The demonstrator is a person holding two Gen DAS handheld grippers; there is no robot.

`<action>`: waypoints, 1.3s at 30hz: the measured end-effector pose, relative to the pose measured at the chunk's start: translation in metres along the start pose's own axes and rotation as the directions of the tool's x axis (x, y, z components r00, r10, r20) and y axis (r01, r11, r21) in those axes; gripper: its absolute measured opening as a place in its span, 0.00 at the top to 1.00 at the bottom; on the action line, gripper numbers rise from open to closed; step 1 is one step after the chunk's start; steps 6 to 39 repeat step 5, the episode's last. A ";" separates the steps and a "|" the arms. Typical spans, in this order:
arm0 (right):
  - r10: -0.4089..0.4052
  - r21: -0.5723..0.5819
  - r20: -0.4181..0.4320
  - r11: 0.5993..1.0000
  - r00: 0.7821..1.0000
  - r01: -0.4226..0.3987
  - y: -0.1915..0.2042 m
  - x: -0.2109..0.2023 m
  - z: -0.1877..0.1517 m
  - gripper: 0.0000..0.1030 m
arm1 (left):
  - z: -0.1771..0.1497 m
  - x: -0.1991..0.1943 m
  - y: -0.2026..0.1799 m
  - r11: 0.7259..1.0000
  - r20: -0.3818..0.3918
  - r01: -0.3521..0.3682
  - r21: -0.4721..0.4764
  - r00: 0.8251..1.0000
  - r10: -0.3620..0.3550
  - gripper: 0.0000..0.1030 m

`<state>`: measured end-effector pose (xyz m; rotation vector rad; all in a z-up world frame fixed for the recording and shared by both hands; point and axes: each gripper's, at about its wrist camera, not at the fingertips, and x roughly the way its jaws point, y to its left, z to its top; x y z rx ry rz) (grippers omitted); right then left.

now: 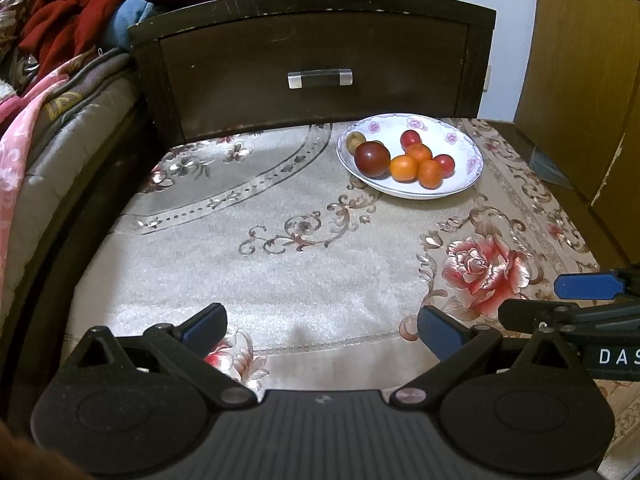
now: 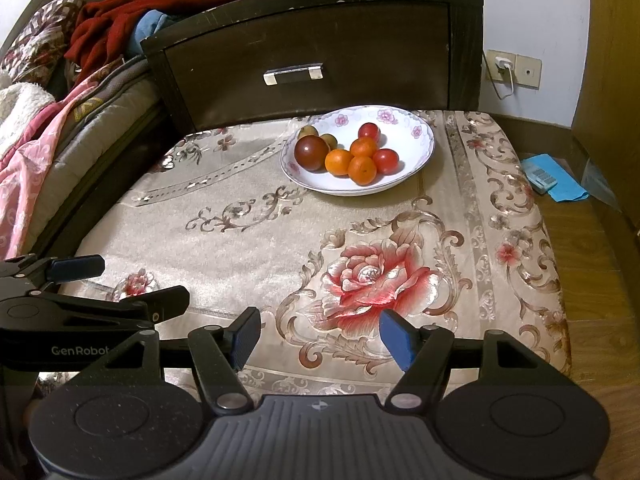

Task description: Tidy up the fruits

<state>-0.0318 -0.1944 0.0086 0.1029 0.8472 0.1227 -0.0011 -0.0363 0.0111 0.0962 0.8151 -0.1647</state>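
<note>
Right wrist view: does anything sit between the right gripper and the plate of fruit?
Nothing visible does. The right gripper is open over the floral cloth, and only bare cloth lies between it and the plate of fruit near the drawer front. The left gripper sits off to the side, out of that line.

The matte black plastic left gripper (image 1: 322, 330) is showing two round disc housings, a ribbed grey centre plate, silver pivot screws and blue rubber-padded fingers (image 1: 440, 334). The matching black right gripper (image 2: 320, 338) is showing the same discs, ribbed plate and blue fingers (image 2: 396, 338). White lettering is reading "GenRobot" on the left gripper's side and "DAS" on the right's.
</note>
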 end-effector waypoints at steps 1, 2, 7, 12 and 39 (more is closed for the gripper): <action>0.000 0.000 0.000 1.000 1.000 0.000 0.000 0.000 0.000 0.41 | 0.000 0.000 0.000 1.000 0.000 -0.001 0.001 1.000 0.001 0.00; 0.000 0.000 0.000 1.000 1.000 0.000 0.000 0.000 0.000 0.40 | 0.000 0.000 0.000 1.000 0.001 -0.002 0.002 1.000 0.002 0.00; -0.001 -0.001 -0.001 1.000 1.000 0.001 0.000 0.000 0.000 0.40 | 0.000 -0.001 -0.002 1.000 0.008 -0.011 0.005 1.000 0.011 0.00; -0.001 -0.001 -0.001 1.000 1.000 0.001 0.000 0.000 0.000 0.40 | 0.000 -0.001 -0.002 1.000 0.008 -0.011 0.005 1.000 0.011 0.00; -0.001 -0.001 -0.001 1.000 1.000 0.001 0.000 0.000 0.000 0.40 | 0.000 -0.001 -0.002 1.000 0.008 -0.011 0.005 1.000 0.011 0.00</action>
